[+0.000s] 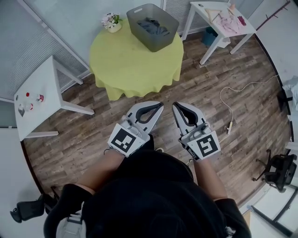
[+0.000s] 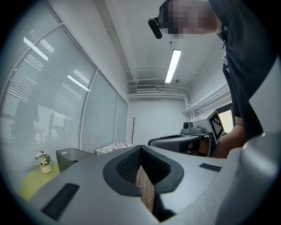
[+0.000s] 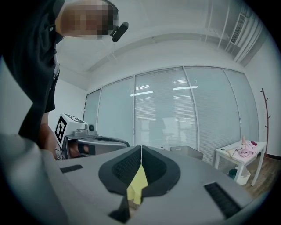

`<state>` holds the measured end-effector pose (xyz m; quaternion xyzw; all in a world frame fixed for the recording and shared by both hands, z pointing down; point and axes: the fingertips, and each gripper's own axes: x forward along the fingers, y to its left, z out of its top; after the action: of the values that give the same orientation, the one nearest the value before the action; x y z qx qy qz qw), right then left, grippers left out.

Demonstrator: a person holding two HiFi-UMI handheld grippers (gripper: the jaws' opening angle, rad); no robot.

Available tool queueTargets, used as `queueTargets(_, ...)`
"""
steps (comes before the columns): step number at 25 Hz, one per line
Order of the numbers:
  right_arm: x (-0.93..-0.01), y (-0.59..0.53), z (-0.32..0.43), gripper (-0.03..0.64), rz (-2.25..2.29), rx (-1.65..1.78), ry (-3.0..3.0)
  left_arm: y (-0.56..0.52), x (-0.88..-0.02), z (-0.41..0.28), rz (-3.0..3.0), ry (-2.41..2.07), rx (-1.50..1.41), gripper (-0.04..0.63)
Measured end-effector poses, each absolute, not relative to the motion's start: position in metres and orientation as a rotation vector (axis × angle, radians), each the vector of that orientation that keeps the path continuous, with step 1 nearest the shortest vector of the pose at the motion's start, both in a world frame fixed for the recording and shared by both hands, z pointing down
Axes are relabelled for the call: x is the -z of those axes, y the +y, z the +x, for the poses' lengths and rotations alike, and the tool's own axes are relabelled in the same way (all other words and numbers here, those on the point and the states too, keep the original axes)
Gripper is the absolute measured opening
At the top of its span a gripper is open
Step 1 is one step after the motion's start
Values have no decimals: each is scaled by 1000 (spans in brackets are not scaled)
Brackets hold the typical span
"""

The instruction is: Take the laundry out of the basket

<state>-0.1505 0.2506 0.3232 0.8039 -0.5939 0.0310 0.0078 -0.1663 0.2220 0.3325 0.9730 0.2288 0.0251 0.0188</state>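
- Head view: both forearms reach forward from the body, side by side. The left gripper (image 1: 157,106) and right gripper (image 1: 177,106) are held level over the wood floor (image 1: 242,139), tips angled towards each other.
- Left gripper view: jaws together at the tip, nothing between them.
- Right gripper view: jaws pressed together, nothing held.
- Count: two grippers, each with one marker cube.
- One grey basket (image 1: 139,33) holds dark laundry (image 1: 154,26). It sits on the one round table with a yellow-green cloth (image 1: 135,62), well apart from both grippers.
- One flower pot (image 1: 111,22) stands just beside the basket.
- Two white side tables, one left (image 1: 39,93) and one far right (image 1: 205,9).
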Motion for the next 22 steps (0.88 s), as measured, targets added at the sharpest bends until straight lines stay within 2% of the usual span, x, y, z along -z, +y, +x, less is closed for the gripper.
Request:
queueTargets(8, -320, 178, -109, 24, 2479, -105, -1866, 151, -331, -123, 3008, 690, -77, 3)
queueTargets(22, -330, 102, -71, 24, 2467, -133, -1853, 67, -340, -86, 3000, 663, -84, 3)
